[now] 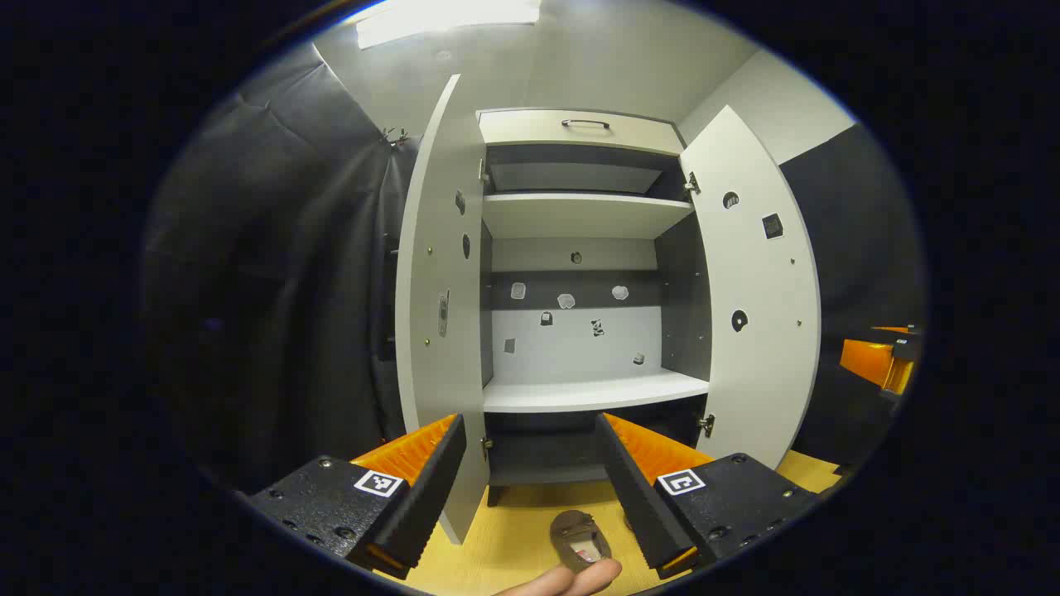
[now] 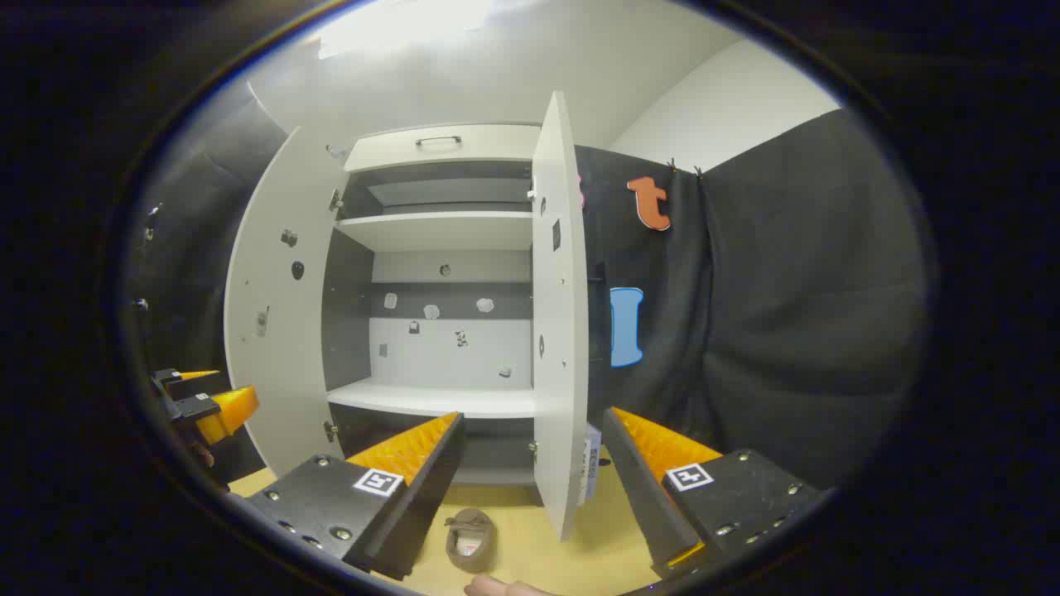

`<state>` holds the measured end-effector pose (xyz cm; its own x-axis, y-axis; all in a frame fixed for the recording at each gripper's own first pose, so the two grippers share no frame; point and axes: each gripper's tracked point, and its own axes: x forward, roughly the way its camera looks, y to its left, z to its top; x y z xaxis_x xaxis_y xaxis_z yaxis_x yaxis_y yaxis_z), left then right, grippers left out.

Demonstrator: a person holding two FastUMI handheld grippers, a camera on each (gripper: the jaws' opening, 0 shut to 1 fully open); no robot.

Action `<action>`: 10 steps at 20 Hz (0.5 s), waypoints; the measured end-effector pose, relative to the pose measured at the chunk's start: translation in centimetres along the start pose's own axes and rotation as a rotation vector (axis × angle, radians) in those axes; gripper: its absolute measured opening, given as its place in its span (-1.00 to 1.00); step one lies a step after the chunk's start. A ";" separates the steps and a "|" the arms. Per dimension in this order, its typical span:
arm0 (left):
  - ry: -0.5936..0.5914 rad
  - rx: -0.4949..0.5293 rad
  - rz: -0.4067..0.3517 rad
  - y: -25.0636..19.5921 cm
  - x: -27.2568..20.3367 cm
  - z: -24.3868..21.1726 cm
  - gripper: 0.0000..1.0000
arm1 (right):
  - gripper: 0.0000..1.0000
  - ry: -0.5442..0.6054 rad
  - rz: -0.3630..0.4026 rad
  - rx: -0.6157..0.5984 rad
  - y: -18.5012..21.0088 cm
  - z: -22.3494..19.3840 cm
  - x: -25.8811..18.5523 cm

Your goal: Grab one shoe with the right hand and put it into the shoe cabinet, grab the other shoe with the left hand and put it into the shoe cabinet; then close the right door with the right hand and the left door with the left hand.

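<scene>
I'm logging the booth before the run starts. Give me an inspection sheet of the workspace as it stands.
Surface: yellow wooden floor, one shoe on it.
Job's things: small brown shoe lying on the floor before the white shoe cabinet; left door and right door both open; shelves bare.
Clutter: small stickers on the cabinet's back panel.
Grippers: left gripper open, holding nothing; right gripper open, holding nothing.
Cables: nothing seen.
Surroundings: black cloth wall, white ceiling; a fingertip at the bottom edge.
</scene>
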<state>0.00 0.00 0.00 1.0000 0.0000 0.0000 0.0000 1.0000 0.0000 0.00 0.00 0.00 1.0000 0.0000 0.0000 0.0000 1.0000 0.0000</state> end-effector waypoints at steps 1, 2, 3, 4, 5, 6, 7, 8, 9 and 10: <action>0.003 0.001 0.000 0.0 0.0 -0.2 0.92 | 0.99 0.004 0.003 0.006 -0.1 -0.2 -0.1; 0.001 0.004 0.001 0.1 0.0 -0.2 0.92 | 0.99 0.005 0.006 0.006 -0.1 -0.3 0.0; 0.001 0.005 0.003 0.1 -0.1 -0.2 0.90 | 0.99 0.009 0.002 0.007 -0.2 -0.4 0.1; -0.004 0.004 0.011 0.3 -0.1 -0.2 0.92 | 1.00 0.012 0.000 0.010 -0.4 -0.6 0.2; -0.008 0.006 0.018 0.5 -0.1 -0.2 0.92 | 0.92 0.014 0.003 0.012 -0.4 -0.7 0.2; -0.008 0.006 0.021 0.6 0.0 -0.3 0.92 | 0.94 0.016 0.003 0.015 -0.4 -0.8 0.3; -0.005 0.004 0.024 0.7 0.0 -0.4 0.92 | 0.96 0.019 0.001 0.014 -0.5 -0.8 0.3; -0.007 0.003 0.025 0.7 0.1 -0.4 0.92 | 0.99 0.017 0.002 0.013 -0.5 -0.8 0.3; -0.006 0.005 0.029 0.9 0.1 -0.4 0.90 | 0.99 0.015 0.000 0.012 -0.6 -0.7 0.2; -0.009 0.011 0.030 1.0 0.1 -0.3 0.92 | 0.99 0.013 0.000 0.011 -0.5 -0.6 0.2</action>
<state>0.14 0.97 -0.35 0.9995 0.0298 0.0090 -0.0299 0.9995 0.0108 0.19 -0.53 -0.59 0.9999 -0.0003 -0.0127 0.0004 0.9999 0.0113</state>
